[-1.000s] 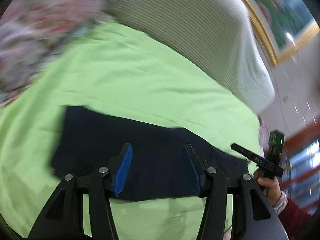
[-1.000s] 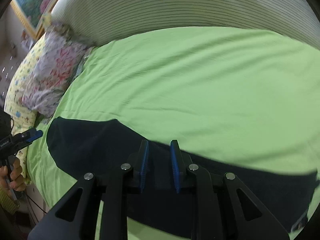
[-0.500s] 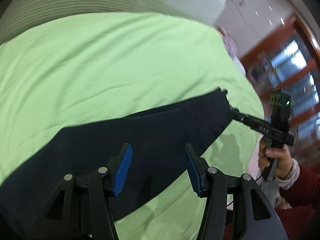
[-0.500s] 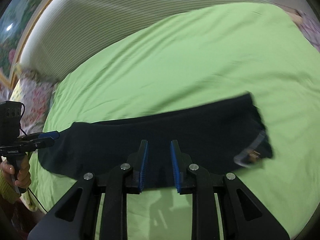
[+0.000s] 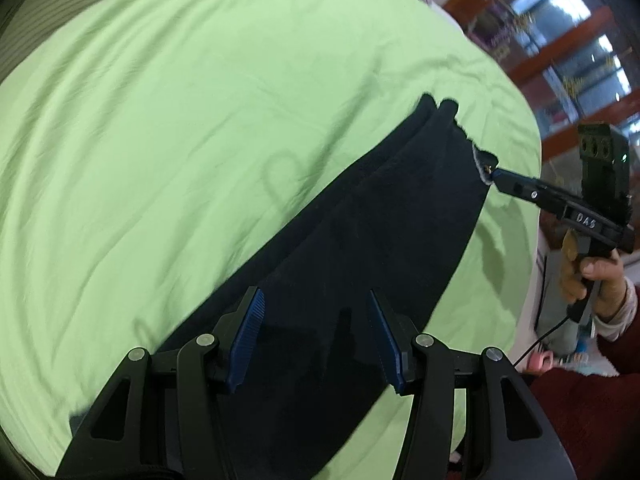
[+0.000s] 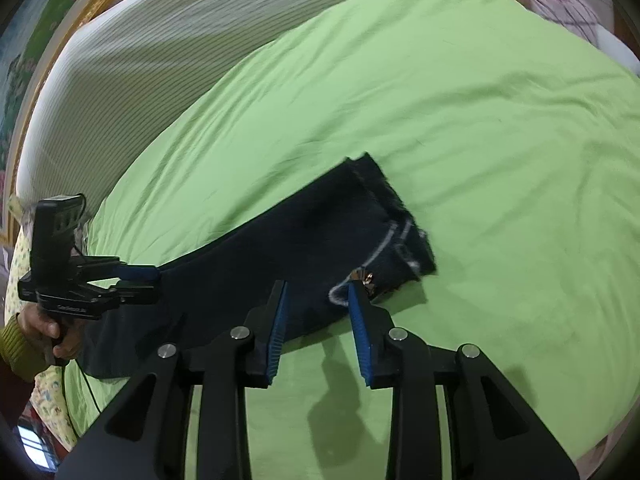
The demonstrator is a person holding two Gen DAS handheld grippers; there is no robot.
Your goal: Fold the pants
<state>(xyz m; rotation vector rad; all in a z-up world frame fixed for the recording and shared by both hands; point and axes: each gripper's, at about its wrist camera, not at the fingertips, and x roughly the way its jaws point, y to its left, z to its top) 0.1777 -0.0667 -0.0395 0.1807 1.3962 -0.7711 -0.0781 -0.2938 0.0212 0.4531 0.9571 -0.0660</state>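
Dark navy pants (image 5: pixel 360 248) lie flat in a long strip on a green bedsheet (image 5: pixel 180 120). My left gripper (image 5: pixel 316 336) is open just above the pants, near the leg end. In the right wrist view the pants (image 6: pixel 304 240) show their waistband with a zipper at the near right end. My right gripper (image 6: pixel 318 332) is open at that waistband corner, its jaws apart around the near edge. The right gripper also shows in the left wrist view (image 5: pixel 496 176), tips at the waistband. The left gripper shows in the right wrist view (image 6: pixel 154 280) at the leg end.
A striped headboard cushion (image 6: pixel 160 52) runs along the far side of the bed. A floral pillow (image 6: pixel 20 264) lies at the left end. The near bed edge (image 5: pixel 516 300) drops off by the person's red sleeve (image 5: pixel 592 420). Glass doors with wooden frames (image 5: pixel 568 40) stand beyond.
Both grippers have swung along the pants. My right jaws have opened wider at the waistband. The left gripper stays open and now looks towards the waistband end.
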